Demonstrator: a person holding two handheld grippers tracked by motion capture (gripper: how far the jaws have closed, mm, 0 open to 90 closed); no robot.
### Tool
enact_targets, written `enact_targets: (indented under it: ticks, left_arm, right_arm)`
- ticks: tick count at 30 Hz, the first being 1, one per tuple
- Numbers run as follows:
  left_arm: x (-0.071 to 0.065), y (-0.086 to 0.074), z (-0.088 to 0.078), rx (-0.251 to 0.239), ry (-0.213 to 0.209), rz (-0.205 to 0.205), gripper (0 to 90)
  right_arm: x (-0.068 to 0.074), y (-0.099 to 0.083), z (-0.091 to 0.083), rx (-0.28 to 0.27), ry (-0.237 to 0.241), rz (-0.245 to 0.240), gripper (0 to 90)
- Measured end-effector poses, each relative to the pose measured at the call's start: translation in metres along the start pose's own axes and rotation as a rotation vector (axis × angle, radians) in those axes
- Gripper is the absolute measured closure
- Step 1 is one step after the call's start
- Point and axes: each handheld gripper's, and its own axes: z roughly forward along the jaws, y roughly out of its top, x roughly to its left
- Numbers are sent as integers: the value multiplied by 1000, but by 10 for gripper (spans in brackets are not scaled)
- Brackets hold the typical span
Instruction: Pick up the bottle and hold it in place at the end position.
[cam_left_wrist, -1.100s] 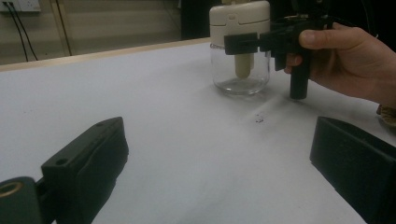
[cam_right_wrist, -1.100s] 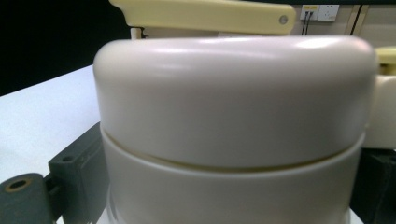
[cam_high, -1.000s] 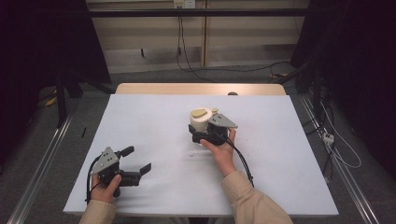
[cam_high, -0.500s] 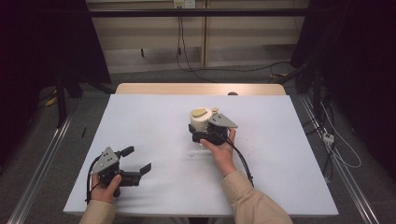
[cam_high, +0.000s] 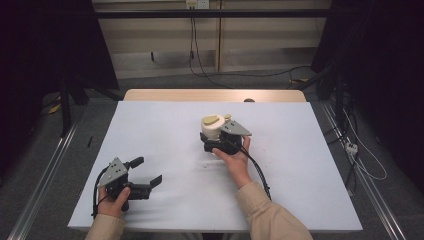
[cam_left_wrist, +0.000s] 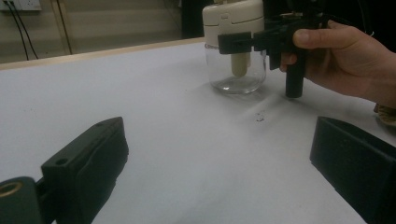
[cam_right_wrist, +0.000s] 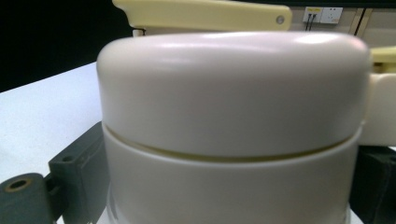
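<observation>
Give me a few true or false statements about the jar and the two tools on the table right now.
1. The clear glass jar with a cream plastic lid stands upright on the white table. True.
2. The left tool is closed on the jar. False: it is open, apart from the jar, near the table's front left.
3. The right tool has its jaws around the jar's lid. True.
4. The jar is full of liquid. False: it looks empty.

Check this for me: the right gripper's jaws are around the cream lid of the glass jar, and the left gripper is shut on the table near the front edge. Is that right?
Not quite. The left gripper is open, not shut: the left gripper view shows its jaws wide apart with bare table between them. The rest holds: the right gripper has its jaws around the cream lid of the glass jar.
</observation>
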Motion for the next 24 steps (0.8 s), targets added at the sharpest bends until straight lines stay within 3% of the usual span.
enact_targets:
  ticks: [24]
  left_arm:
    - [-3, 1, 0, -3, 4, 5, 37]
  right_arm:
    - [0, -5, -11, 38, 12, 7, 61]
